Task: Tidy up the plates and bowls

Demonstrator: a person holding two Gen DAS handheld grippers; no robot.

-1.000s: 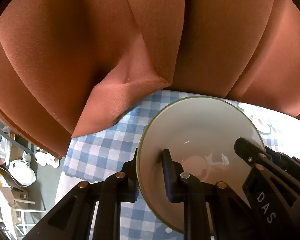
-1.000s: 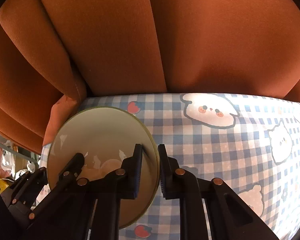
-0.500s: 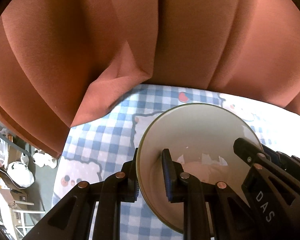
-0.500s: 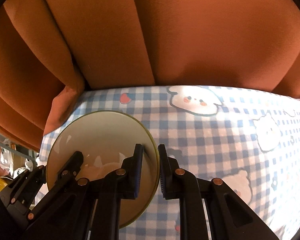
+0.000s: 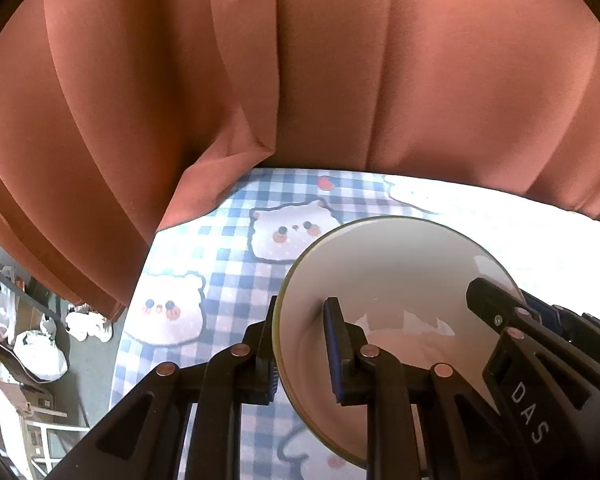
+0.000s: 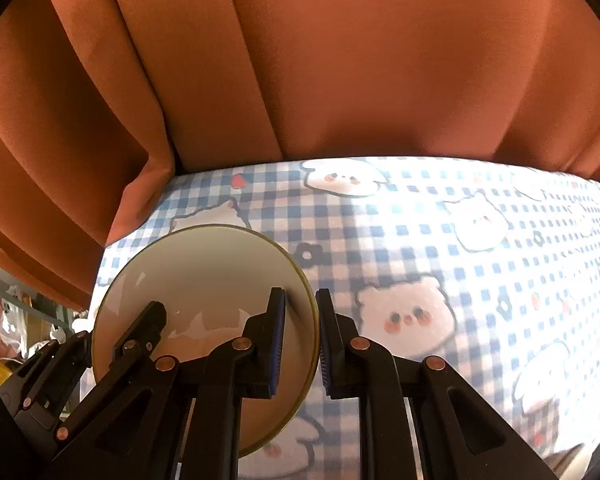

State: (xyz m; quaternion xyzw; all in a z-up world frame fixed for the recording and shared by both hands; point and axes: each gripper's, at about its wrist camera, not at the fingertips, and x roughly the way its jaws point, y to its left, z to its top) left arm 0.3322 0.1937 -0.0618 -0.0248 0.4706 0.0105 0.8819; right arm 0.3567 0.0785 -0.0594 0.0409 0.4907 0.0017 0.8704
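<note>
Carrying a cream bowl (image 5: 388, 280) by its left rim, the left gripper (image 5: 300, 344) is keeping its fingers pinched there while more checked desk (image 5: 228, 248) is coming into sight ahead than a second ago. Opposite, the right gripper (image 6: 300, 340) is pinching the bowl's (image 6: 204, 280) right rim. Judging by this, both are lifting it away for restacking.
</note>
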